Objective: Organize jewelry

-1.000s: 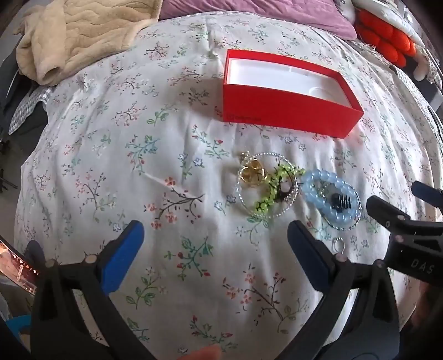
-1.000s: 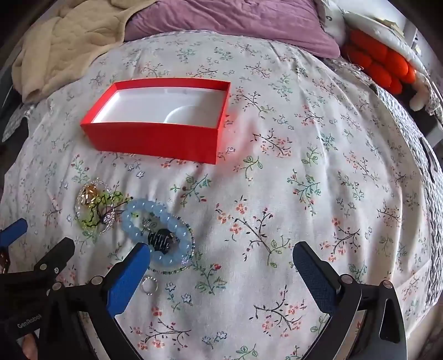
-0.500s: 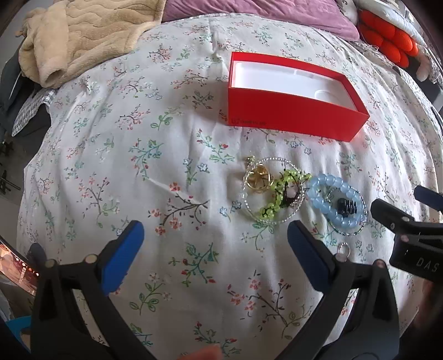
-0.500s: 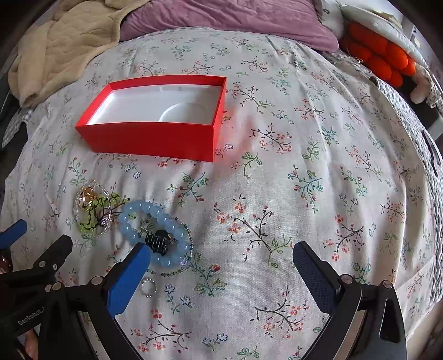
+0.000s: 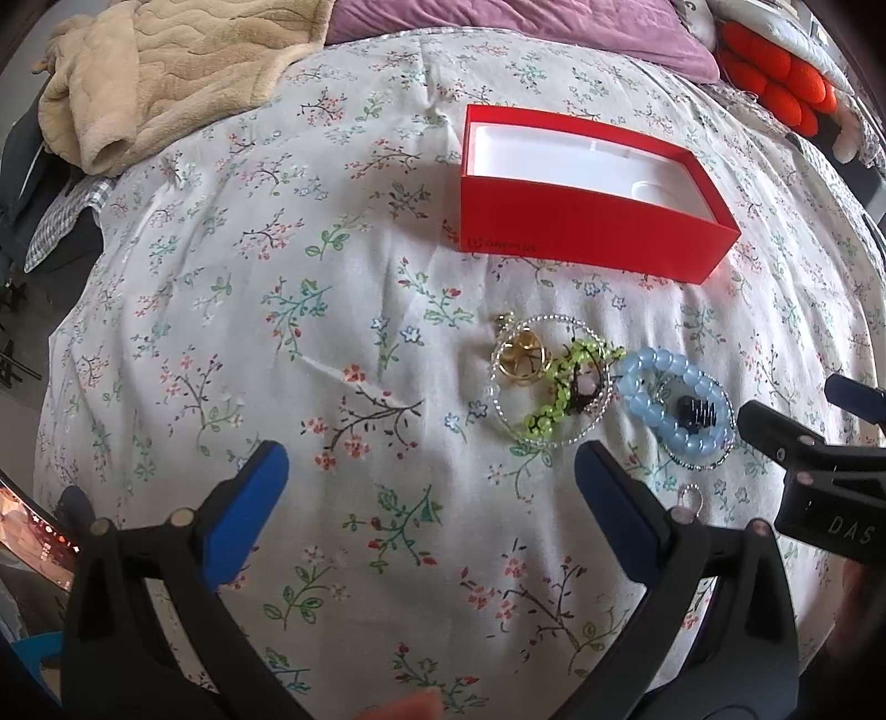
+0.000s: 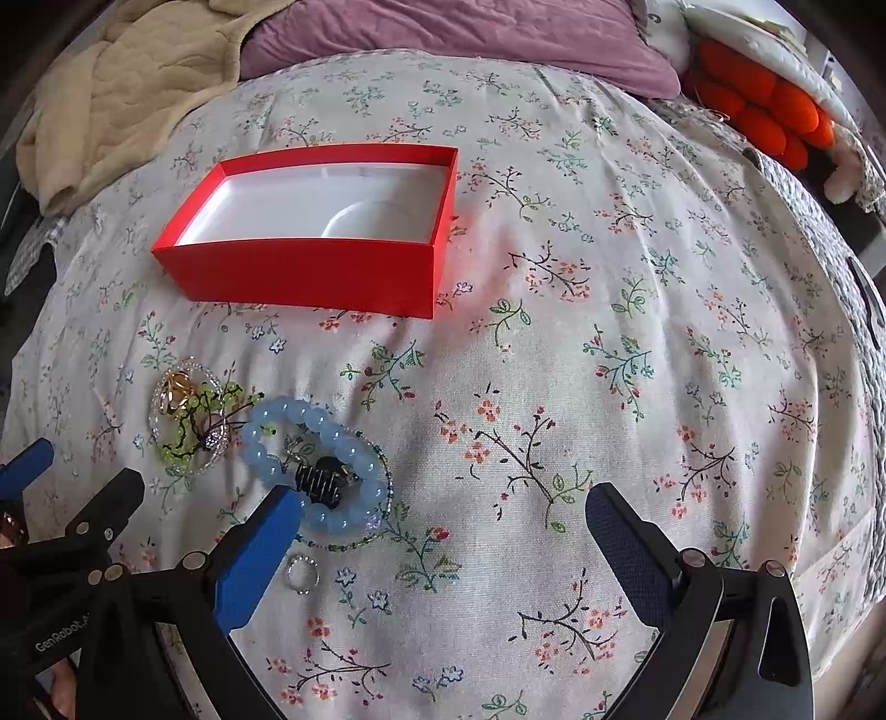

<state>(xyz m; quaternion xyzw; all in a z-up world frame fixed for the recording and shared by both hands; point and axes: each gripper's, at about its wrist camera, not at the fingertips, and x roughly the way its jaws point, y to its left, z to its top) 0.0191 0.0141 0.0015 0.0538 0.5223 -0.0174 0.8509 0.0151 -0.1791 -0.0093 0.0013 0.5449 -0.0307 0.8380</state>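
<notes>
An open red box (image 5: 587, 232) with a white inside lies on the floral bedsheet; it also shows in the right wrist view (image 6: 310, 271). In front of it lies a jewelry pile: a gold piece (image 5: 520, 360), a green bead bracelet (image 5: 554, 404) inside a clear bead ring, a blue bead bracelet (image 5: 673, 410) around a black hair clip (image 6: 321, 482), and a small silver ring (image 6: 302, 574). My left gripper (image 5: 426, 498) is open and empty, left of the pile. My right gripper (image 6: 443, 526) is open and empty, its left finger (image 6: 260, 548) beside the blue bracelet (image 6: 326, 443).
A beige blanket (image 5: 166, 72) lies at the back left, a purple pillow (image 6: 454, 33) at the back, an orange cushion (image 6: 758, 105) at the back right. A phone screen (image 5: 33, 531) shows at the left edge.
Both grippers have moved forward toward the jewelry and box. The right gripper's left finger now sits beside the blue bracelet. Both stay open.
</notes>
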